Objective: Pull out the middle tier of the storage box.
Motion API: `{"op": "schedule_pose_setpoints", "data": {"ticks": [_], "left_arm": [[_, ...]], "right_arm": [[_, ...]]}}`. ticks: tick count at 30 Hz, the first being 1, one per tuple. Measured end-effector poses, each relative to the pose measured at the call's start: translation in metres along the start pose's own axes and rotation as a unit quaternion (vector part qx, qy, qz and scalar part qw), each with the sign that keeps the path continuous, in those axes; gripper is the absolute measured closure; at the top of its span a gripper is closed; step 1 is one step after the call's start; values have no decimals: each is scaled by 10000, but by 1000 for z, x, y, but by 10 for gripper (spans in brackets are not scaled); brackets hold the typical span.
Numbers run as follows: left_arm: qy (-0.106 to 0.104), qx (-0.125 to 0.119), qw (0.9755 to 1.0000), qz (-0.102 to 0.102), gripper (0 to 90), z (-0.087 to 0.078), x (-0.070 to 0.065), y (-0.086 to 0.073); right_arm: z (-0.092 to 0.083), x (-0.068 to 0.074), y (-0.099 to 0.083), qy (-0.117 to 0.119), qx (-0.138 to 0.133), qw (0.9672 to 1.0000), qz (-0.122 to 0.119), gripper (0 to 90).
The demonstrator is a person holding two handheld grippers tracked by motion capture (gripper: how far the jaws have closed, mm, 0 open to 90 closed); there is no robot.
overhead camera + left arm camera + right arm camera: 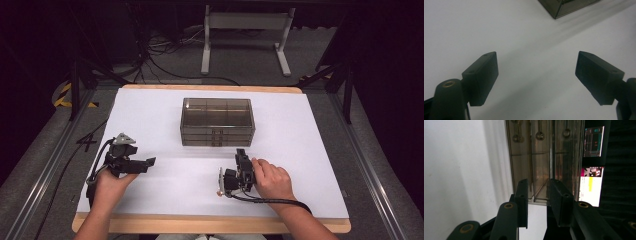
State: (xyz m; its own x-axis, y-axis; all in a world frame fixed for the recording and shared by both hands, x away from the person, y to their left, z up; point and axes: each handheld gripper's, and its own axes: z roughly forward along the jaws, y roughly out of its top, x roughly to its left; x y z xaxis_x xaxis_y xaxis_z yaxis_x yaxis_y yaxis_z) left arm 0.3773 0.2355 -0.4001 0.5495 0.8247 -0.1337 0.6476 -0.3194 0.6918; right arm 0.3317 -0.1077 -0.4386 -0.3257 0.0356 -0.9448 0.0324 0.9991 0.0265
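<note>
A smoky, see-through drawer box [218,121] stands on the white tabletop [150,105], near its far middle, its long axis running across the table and its small drawer knobs [540,135] facing the person. The right hand-held gripper [242,155] is much the nearer of the two: it lies just in front of the box's right front corner, rolled on its side and aimed at the drawer fronts. Its jaws stand partly closed with a narrow gap and nothing between them, so it grasps nothing yet. The left hand-held gripper [148,163] rests well apart to the left, jaws spread wide and released over bare tabletop. The right gripper view brings out the knobs and the drawer seams, which the high view blurs; which drawer the jaws line up with is hard to tell. The left gripper view catches one corner of the box [564,7].
</note>
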Motion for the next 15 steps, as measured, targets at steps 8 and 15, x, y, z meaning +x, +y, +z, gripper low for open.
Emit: {"op": "schedule_pose_setpoints", "data": {"ticks": [8, 15], "left_arm": [[-33, 51, 10000, 35, 215, 0, 0, 0], [-39, 68, 10000, 43, 225, 0, 0, 0]], "right_arm": [[7, -6, 12, -87, -70, 9999, -32, 690], [12, -6, 19, -128, -72, 9999, -53, 690]]}}
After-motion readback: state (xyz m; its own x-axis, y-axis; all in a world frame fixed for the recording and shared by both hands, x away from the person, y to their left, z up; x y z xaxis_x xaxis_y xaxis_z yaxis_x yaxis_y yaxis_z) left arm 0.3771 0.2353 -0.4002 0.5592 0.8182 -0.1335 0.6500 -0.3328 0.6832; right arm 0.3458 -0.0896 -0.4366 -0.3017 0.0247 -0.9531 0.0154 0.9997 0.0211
